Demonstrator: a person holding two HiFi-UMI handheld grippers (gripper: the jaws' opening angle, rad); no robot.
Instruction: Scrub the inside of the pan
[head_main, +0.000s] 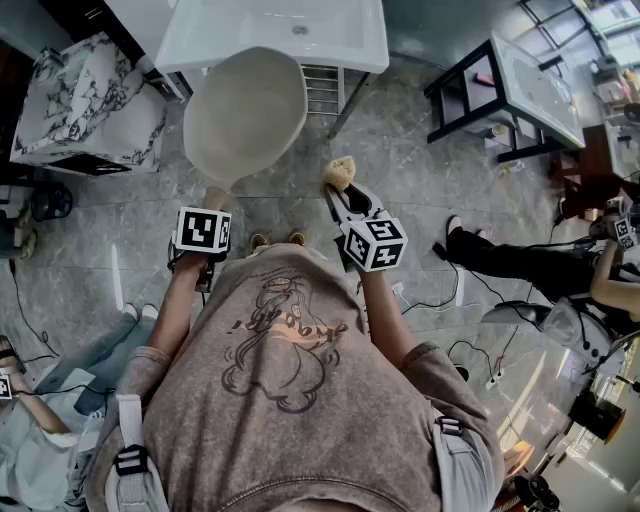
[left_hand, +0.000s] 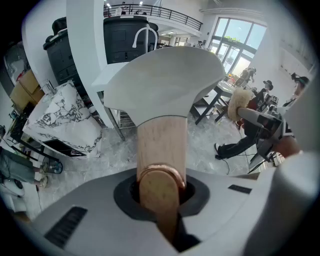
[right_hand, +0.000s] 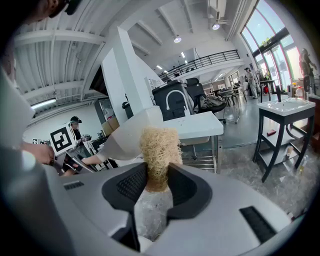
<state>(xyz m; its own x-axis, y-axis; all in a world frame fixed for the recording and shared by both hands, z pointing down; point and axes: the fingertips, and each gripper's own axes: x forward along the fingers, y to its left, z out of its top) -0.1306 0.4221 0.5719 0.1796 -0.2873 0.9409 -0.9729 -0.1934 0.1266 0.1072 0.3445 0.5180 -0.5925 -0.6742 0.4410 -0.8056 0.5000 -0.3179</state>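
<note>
A white sink (head_main: 300, 30) is seen ahead of both grippers. A marbled block (head_main: 85, 100) lies well to the left of the left gripper (head_main: 213, 200), and a black-legged table (head_main: 520, 95) stands well to the right of the right gripper (head_main: 340, 192). A grey tiled floor (head_main: 430, 180) is spread beneath them.

The pan (head_main: 245, 110) is held out in the air straight ahead of the left gripper, between that gripper and the sink's front edge. Its wooden handle (head_main: 216, 196) is run back into the jaws. In the left gripper view the jaws of the left gripper (left_hand: 160, 187) are closed onto the handle (left_hand: 161, 145), and the pale pan (left_hand: 165, 80) fills the space beyond it.

In the right gripper view the right gripper (right_hand: 157, 180) is narrowly parted and clamped on a straw-coloured scrubber (right_hand: 159, 147), which sticks out past the jaw tips. The scrubber (head_main: 339, 172) is held near the pan's right side, apart from it. From the left gripper it is seen off to the right (left_hand: 239, 102).
</note>
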